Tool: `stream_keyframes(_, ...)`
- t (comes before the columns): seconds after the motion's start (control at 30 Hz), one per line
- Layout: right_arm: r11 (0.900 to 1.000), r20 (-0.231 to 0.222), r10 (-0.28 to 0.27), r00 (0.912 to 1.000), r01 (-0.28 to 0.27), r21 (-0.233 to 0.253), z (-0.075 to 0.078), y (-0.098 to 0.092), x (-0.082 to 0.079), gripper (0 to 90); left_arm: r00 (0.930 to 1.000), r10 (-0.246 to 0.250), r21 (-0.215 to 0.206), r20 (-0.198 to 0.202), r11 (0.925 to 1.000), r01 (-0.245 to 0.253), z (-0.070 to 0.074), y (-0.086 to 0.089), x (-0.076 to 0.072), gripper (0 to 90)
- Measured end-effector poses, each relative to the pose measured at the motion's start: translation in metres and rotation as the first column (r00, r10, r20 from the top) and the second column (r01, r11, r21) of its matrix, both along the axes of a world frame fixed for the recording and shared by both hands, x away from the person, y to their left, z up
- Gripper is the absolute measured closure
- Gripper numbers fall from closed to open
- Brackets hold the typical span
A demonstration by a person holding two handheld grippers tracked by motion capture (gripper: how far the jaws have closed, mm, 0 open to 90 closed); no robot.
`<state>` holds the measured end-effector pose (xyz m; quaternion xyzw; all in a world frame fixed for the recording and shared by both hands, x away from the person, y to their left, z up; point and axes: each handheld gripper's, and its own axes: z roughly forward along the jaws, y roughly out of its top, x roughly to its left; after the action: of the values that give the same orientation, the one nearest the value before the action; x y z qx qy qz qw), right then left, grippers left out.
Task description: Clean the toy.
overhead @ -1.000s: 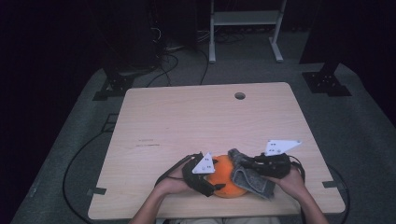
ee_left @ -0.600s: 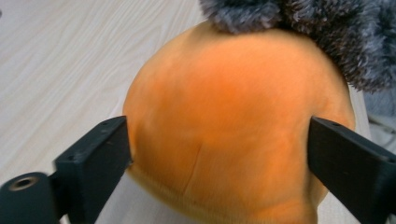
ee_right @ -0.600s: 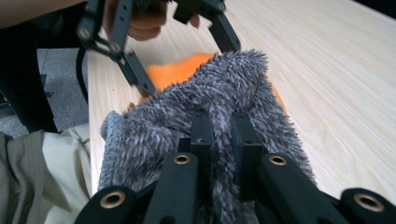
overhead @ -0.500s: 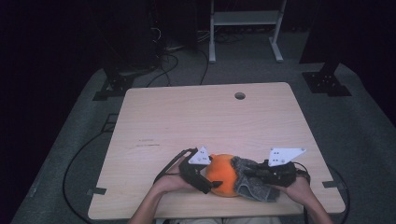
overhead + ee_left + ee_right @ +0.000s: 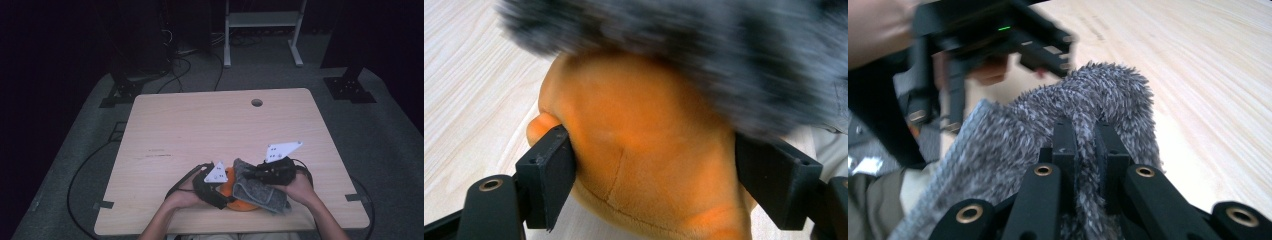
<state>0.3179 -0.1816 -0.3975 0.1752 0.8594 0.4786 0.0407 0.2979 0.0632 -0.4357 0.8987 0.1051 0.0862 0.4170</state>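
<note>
An orange plush toy [image 5: 231, 192] sits near the table's front edge, and my left gripper [image 5: 216, 186] is shut on it. In the left gripper view the jaws press both sides of the orange plush toy [image 5: 644, 150]. A grey fuzzy cloth [image 5: 257, 189] is draped over the toy's right side. My right gripper [image 5: 260, 175] is shut on that cloth, pinching a fold of the grey cloth [image 5: 1083, 115] between its jaws. The left gripper [image 5: 993, 45] appears blurred just beyond the cloth in the right gripper view.
The light wooden table [image 5: 210, 130] has a round cable hole [image 5: 257, 102] near its far edge. Cables and a white stand [image 5: 260, 30] lie on the dark floor behind it. The person's forearms come in at the front edge.
The grey cloth has been drawn up and leftward over the orange toy by my right gripper. My left gripper has kept its hold on the toy with little movement.
</note>
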Motion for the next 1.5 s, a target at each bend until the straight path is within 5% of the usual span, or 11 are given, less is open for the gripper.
stream_keyframes(0.27,0.996,-0.05,-0.091,0.9946,0.091,0.008,-0.015,-0.028,0.013,81.2,0.9997,-0.011,0.013,0.021,0.9999,0.011,0.0,-0.001,-0.003,20.4)
stream_keyframes(0.47,0.99,-0.054,-0.138,0.9889,0.14,0.035,-0.03,-0.057,-0.004,81.2,1.0,0.002,-0.002,0.008,1.0,-0.002,-0.002,-0.001,-0.002,20.1)
stream_keyframes(0.73,0.992,-0.03,-0.122,0.992,0.123,0.028,-0.031,-0.073,-0.029,81.0,0.9998,0.015,-0.006,-0.013,0.9999,-0.015,-0.002,0.001,0.0,19.5)
stream_keyframes(0.87,0.991,-0.005,-0.132,0.9912,0.133,0.014,-0.029,-0.08,-0.032,80.9,0.9999,-0.009,-0.015,-0.005,0.9998,0.009,0.01,0.002,-0.001,14.8)
stream_keyframes(1.07,0.971,0.043,-0.238,0.9703,0.239,-0.02,-0.024,-0.108,-0.023,80.3,0.9981,-0.038,-0.06,0.049,0.9974,0.041,0.028,-0.002,-0.006,14.7)
stream_keyframes(1.2,0.954,0.021,-0.296,0.9551,0.296,-0.038,-0.034,-0.123,-0.015,77.6,0.9966,-0.057,-0.067,0.059,0.9959,0.061,0.032,-0.011,-0.005,13.1)
stream_keyframes(1.33,0.948,-0.031,-0.318,0.9477,0.317,-0.023,-0.041,-0.131,-0.007,64.0,0.9971,-0.054,-0.058,0.053,0.9967,0.057,0.032,-0.022,0.002,11.2)
stream_keyframes(1.5,0.942,-0.031,-0.334,0.9419,0.335,0.022,-0.04,-0.133,-0.005,51.1,0.9964,-0.068,-0.037,0.051,0.9969,0.07,0.029,-0.029,0.008,10.9)
